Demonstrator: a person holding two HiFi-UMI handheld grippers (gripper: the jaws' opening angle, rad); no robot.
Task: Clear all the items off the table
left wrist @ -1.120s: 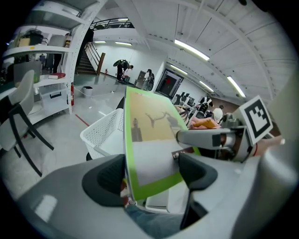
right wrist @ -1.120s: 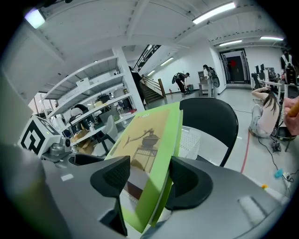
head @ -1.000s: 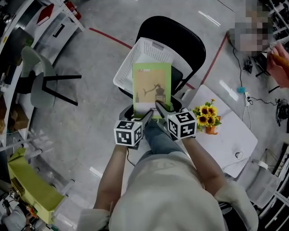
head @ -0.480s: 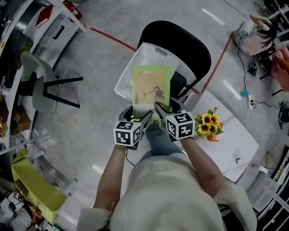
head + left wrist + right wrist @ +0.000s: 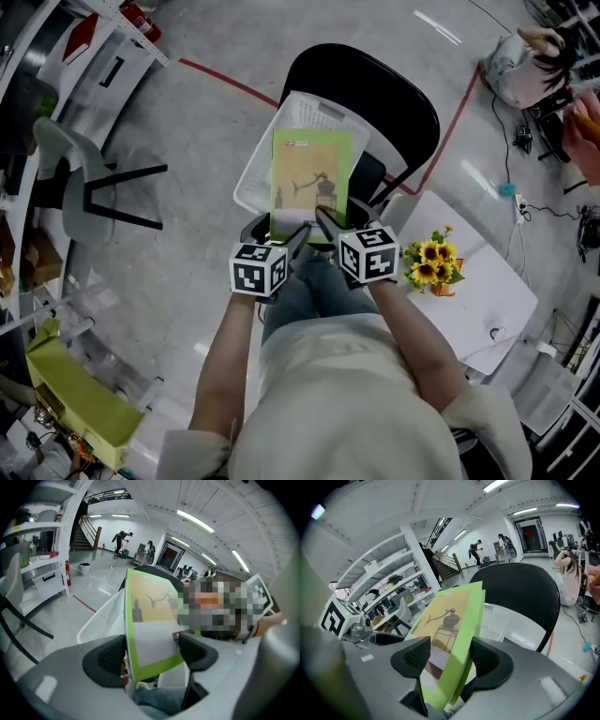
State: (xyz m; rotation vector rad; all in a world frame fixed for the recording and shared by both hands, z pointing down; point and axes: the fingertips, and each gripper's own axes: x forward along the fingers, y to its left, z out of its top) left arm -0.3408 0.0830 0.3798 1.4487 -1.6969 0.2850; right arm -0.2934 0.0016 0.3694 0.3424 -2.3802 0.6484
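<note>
Count: one green book, one white basket, one black chair, one small table, one pot of sunflowers. Left gripper and right gripper both pinch the book's near edge, holding it over the basket on the chair seat. Sunflowers stand on the table.

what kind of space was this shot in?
Likely a large open lab or workshop hall: bare concrete floor with a red tape line, metal shelving racks, a staircase and ceiling strip lights.
</note>
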